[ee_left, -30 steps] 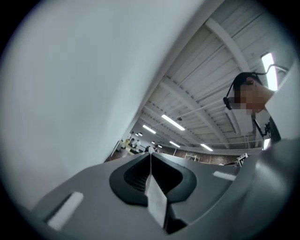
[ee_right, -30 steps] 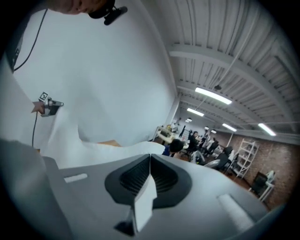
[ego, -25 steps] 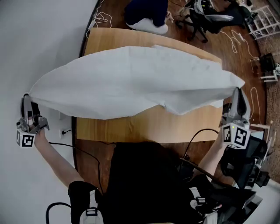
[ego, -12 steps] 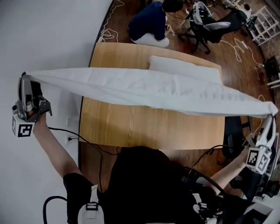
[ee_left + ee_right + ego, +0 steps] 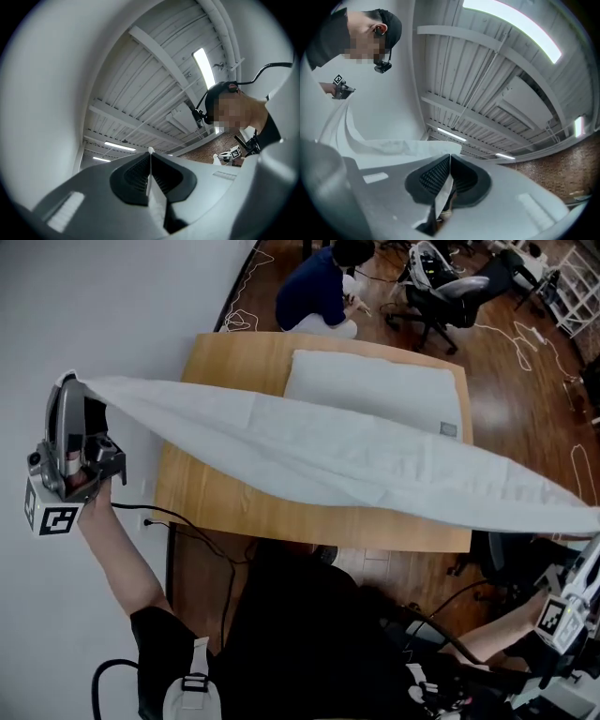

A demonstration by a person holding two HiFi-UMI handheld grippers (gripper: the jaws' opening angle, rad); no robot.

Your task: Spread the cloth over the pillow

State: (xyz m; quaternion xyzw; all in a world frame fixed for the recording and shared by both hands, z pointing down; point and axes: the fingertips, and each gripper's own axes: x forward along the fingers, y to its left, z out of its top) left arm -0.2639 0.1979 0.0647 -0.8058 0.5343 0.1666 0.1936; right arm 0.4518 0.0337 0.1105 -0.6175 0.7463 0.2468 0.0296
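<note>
A white cloth (image 5: 356, 460) hangs stretched in the air between my two grippers, above the wooden table (image 5: 216, 493). My left gripper (image 5: 67, 381) is raised at the left and is shut on one corner of the cloth (image 5: 151, 187). At the right edge of the head view only the right gripper's marker cube (image 5: 561, 617) shows; its tips are cut off. The right gripper view shows its jaws shut on the other cloth corner (image 5: 440, 197). The white pillow (image 5: 375, 390) lies on the far half of the table, beyond and partly under the cloth.
A person in dark blue (image 5: 323, 282) crouches on the floor behind the table. Office chairs (image 5: 441, 292) and cables lie on the wooden floor at the back right. A white wall (image 5: 94, 315) runs along the left. Both gripper views look up at the ceiling.
Both grippers have swung up and apart with the cloth, pulling it taut and lifting it. The pillow, hidden under the cloth a second ago, now shows on the table.
</note>
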